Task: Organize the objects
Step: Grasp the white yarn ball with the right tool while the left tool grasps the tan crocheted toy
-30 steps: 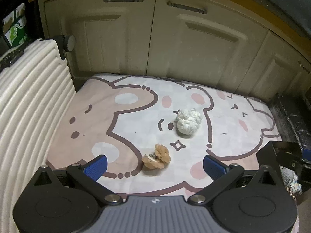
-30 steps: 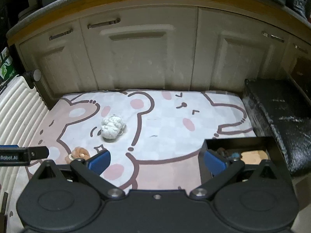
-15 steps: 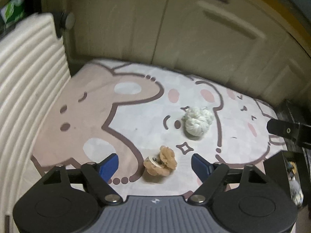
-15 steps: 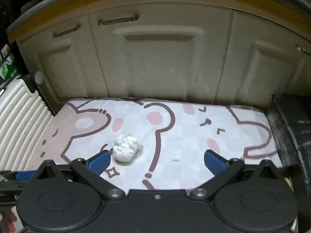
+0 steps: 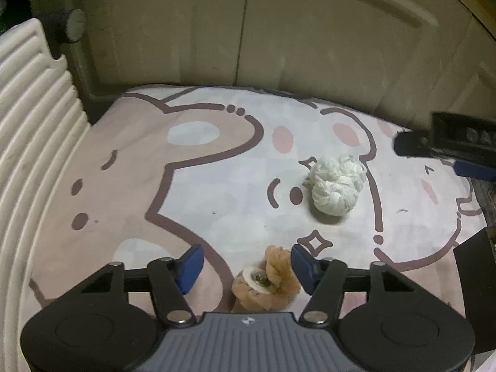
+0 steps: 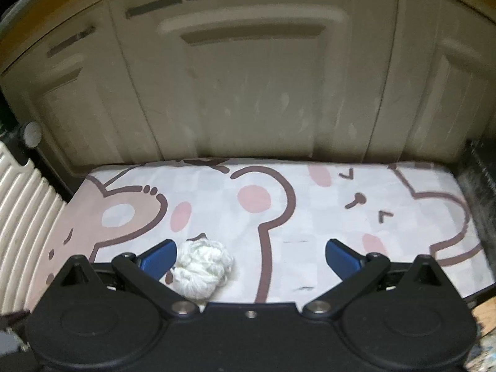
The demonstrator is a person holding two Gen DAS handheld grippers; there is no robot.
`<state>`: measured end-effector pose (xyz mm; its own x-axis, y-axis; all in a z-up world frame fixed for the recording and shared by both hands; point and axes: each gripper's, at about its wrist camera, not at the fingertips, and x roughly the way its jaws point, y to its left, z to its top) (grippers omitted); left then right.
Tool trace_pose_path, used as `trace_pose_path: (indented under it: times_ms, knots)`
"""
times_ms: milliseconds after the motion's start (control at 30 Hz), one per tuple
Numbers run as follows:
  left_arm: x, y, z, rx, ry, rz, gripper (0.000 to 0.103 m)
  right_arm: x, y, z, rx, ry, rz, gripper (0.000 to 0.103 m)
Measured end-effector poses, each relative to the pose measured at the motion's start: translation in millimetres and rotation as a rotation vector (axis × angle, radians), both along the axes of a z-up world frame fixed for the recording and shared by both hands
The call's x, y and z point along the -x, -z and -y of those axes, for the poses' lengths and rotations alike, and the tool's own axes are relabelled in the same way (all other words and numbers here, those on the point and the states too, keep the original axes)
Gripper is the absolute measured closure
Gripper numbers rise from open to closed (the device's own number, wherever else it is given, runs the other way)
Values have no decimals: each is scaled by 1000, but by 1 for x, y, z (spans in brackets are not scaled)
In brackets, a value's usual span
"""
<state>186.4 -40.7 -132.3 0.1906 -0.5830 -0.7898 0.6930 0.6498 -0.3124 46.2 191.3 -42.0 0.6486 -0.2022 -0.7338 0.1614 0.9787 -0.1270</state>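
A tan fabric flower clip [image 5: 266, 282] with a metal centre lies on the cartoon bear mat [image 5: 198, 161]. My left gripper [image 5: 246, 265] is open around it, the clip close to the right finger [image 5: 302, 266]. A white scrunched fabric ball [image 5: 336, 186] lies further back on the mat; it also shows in the right wrist view [image 6: 201, 268]. My right gripper [image 6: 251, 254] is open, low over the mat, with the ball just inside its left finger [image 6: 158, 255]. The right gripper shows at the right edge of the left wrist view [image 5: 449, 145].
Cream cabinet doors [image 6: 248, 93] stand behind the mat. A white ribbed panel [image 5: 28, 142] borders the left side. A black box corner [image 5: 474, 257] sits at the right of the left wrist view. A dark textured block [image 6: 480, 192] lies along the mat's right edge.
Both grippers have moved forward and down. The left now brackets the tan clip and has narrowed somewhat. The right has shifted left toward the white ball.
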Motion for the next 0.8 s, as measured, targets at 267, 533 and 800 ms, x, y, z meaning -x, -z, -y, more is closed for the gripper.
trace_pose_path:
  times_ms: [267, 533, 800]
  knots:
    - [5, 13, 18, -17, 83, -15, 46, -22, 38, 7, -148, 52, -45, 14]
    - [6, 23, 23, -56, 134, -6, 46, -35, 66, 7, -301, 87, -69, 20]
    - [3, 25, 24, -39, 157, -31, 60, -40, 75, 1, -266, 60, -92, 51]
